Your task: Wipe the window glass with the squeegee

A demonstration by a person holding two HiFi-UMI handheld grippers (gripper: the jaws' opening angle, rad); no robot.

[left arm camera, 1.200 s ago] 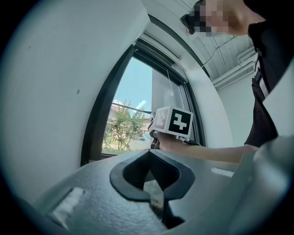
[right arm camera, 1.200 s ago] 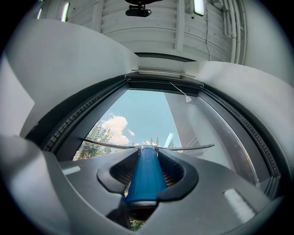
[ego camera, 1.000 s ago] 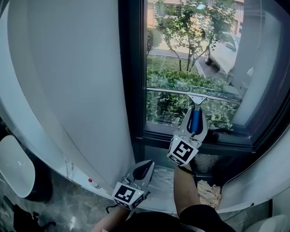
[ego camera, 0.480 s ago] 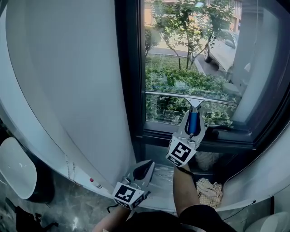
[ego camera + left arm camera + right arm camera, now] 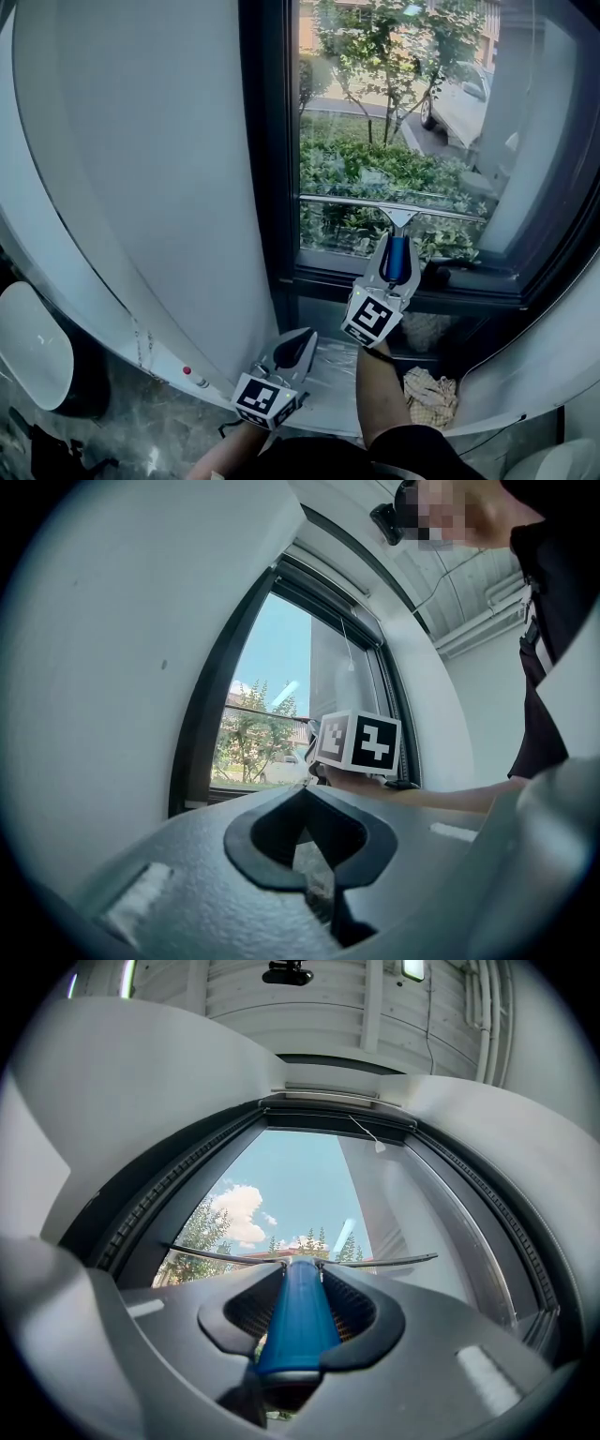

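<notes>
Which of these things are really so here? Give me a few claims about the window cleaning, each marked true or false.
1. The right tongs are closed on the squeegee by its handle. True.
2. The squeegee's handle is red. False: it is blue.
3. The left tongs press a cloth against the window glass. False: they are shut on nothing, and are low down and away from the glass.
4. The squeegee's blade lies roughly level across the lower part of the glass. True.
5. A car stands outside, beyond the shrubs. True.
</notes>
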